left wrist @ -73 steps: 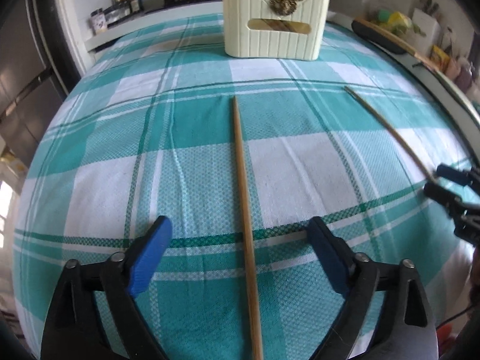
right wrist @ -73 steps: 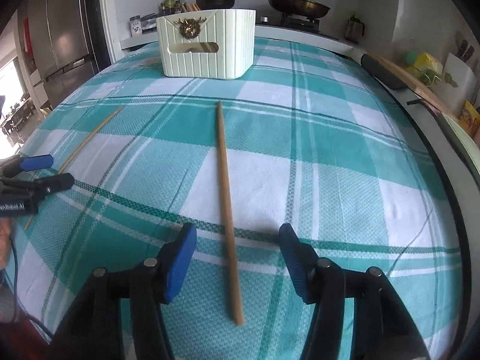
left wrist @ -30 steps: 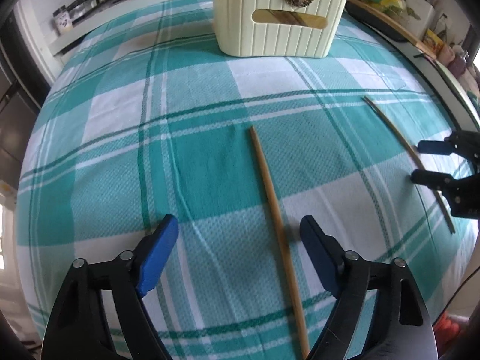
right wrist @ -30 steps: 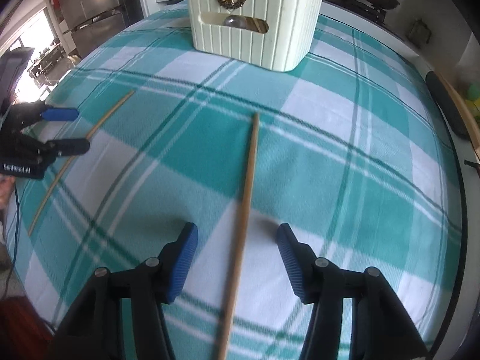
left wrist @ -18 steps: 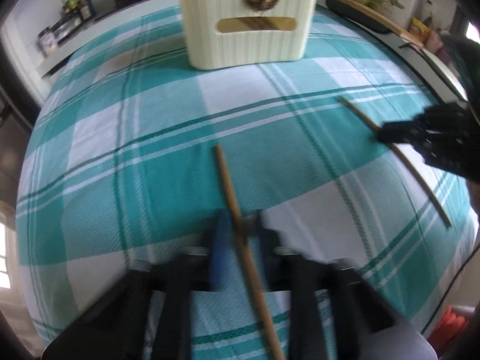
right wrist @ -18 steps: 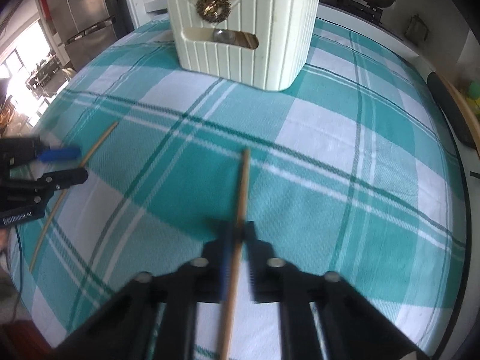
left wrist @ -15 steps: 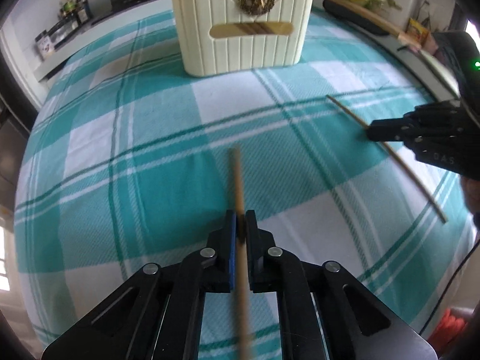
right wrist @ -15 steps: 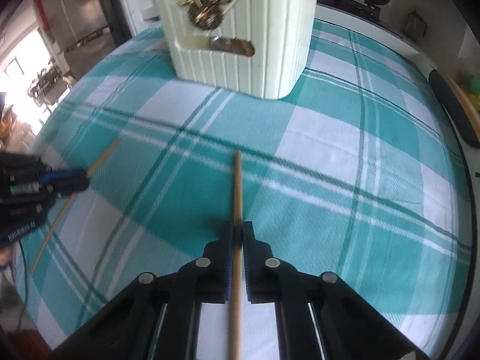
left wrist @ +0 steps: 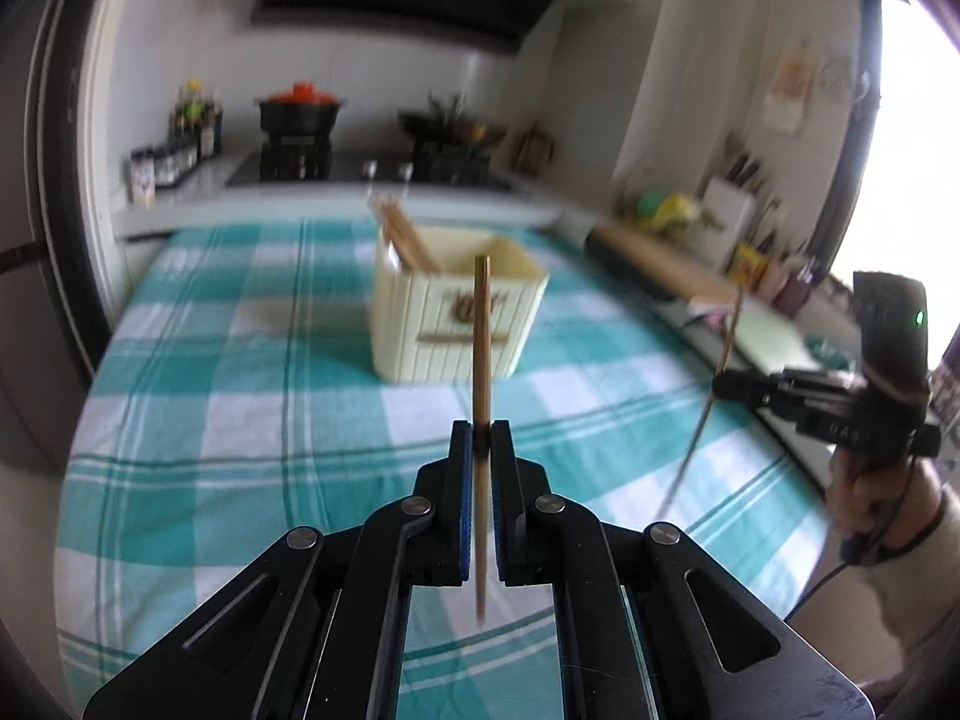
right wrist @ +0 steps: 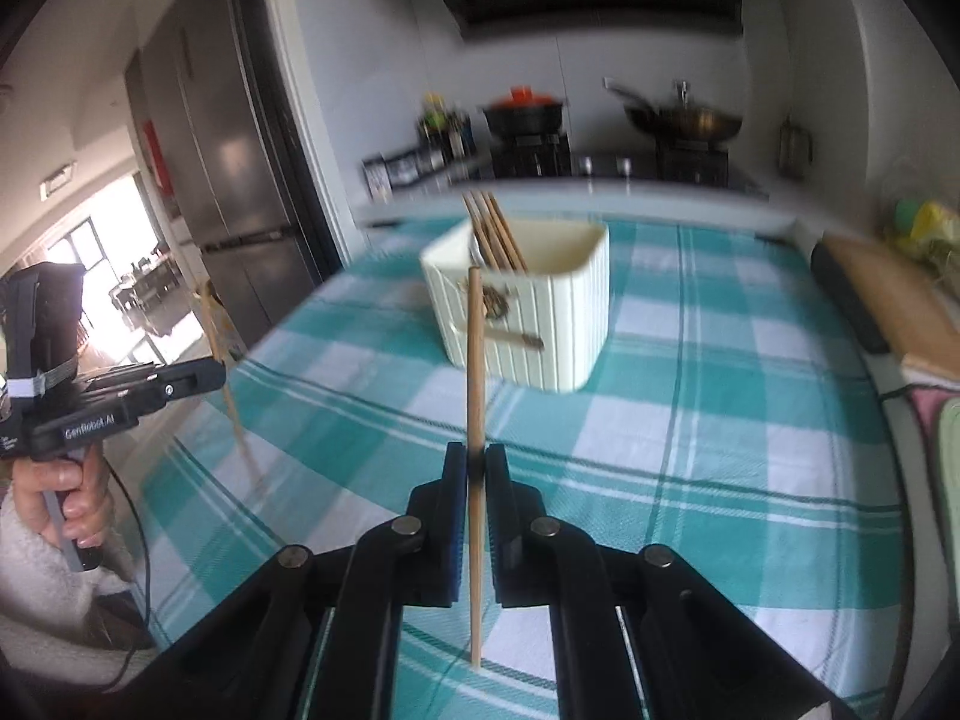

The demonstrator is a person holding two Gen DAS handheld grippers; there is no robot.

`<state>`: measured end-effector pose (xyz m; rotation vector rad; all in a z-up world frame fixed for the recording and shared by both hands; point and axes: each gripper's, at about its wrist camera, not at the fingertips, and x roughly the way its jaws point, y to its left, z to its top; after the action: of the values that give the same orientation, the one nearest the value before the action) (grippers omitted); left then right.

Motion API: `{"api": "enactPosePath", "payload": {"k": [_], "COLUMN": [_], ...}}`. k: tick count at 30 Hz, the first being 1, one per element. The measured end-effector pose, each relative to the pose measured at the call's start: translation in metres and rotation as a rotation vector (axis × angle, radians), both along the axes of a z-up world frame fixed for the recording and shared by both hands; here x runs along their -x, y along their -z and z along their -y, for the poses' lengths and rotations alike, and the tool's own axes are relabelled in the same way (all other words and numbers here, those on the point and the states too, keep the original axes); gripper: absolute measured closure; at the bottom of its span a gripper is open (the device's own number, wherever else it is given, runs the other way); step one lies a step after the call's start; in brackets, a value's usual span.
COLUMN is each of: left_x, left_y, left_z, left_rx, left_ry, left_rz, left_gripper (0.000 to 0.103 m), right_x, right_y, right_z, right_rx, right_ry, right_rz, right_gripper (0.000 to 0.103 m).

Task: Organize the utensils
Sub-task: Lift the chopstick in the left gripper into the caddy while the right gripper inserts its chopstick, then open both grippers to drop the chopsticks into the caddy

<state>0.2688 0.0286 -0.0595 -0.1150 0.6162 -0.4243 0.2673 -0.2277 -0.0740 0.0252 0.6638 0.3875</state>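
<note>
Left chopstick (left wrist: 481,360) is pinched in the left gripper (left wrist: 481,450), right chopstick (right wrist: 474,396) in the right gripper (right wrist: 474,468); both jaws are clamped tight on the sticks, both sticks clear of the cloth, tips pointing toward the cream utensil holder (left wrist: 456,324). Judgement: thin wood or bamboo, light, stiff, smooth; each is held a bit behind mid-length, so the long front end can pivot in the pads; a grip nearer the middle would swing less; no breakage risk, the main risk is slipping or twisting.

Holder stands upright on the tabletop, several chopsticks (left wrist: 405,237) already leaning in its left side; open top, room left on the right. From the right wrist view the holder (right wrist: 540,312) sits ahead, well apart from the gripper.

Tabletop carries a teal-and-white checked cloth (left wrist: 240,420); woven, likely grippy, a little wrinkled.

Room: kitchen; stove with a red-lidded pot (right wrist: 522,108) and a wok (right wrist: 684,120) behind, fridge (right wrist: 228,180) at left, cutting board (right wrist: 900,306) at right; frames are motion-blurred.
</note>
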Motion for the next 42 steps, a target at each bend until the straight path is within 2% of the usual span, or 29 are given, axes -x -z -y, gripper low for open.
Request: {"api": "enactPosePath", "payload": {"k": [5,11,19,23,26,28,32,36,39,42], "left_x": [0.001,-0.009,-0.051,-0.086,-0.112,-0.134,-0.18,-0.224,-0.248,-0.264], "left_y": [-0.018,-0.049,-0.1,-0.129,-0.139,-0.138,-0.117,-0.079,-0.052,-0.029], "left_z": [-0.001,-0.006,-0.014,-0.012,-0.003,0.005,0.019,0.03,0.033,0.032], "left_rx": [0.039,0.06,0.078,0.088,0.051,0.016,-0.047,-0.115,-0.144,-0.149], "left_ry": [-0.004,-0.002,-0.037,-0.069,-0.1,-0.113,-0.122,-0.114,-0.116,-0.119], "left_rz": [0.047,0.086,0.145,0.197,0.232,0.224,0.137,0.003,-0.082,-0.14], "left_gripper": [0.099,0.099,0.099,0.099,0.099,0.099,0.099,0.099,0.099,0.099], "right_x": [0.013,-0.003,-0.055,-0.085,-0.112,-0.134,-0.176,-0.224,-0.253,-0.272], "right_y": [-0.025,-0.059,-0.105,-0.135,-0.147,-0.146,-0.121,-0.079,-0.051,-0.031], "right_z": [-0.003,-0.005,0.004,0.004,-0.003,-0.01,-0.026,-0.038,-0.038,-0.037], "right_rx": [0.015,0.053,0.057,0.021,0.012,0.033,0.112,0.201,0.213,0.191], "right_ry": [0.017,0.023,0.054,0.063,0.064,0.054,0.032,0.008,-0.001,-0.006], "right_rz": [0.089,0.162,0.233,0.307,0.359,0.371,0.302,0.141,0.031,-0.026], "right_gripper": [0.097,0.097,0.097,0.097,0.097,0.097,0.097,0.097,0.097,0.097]}}
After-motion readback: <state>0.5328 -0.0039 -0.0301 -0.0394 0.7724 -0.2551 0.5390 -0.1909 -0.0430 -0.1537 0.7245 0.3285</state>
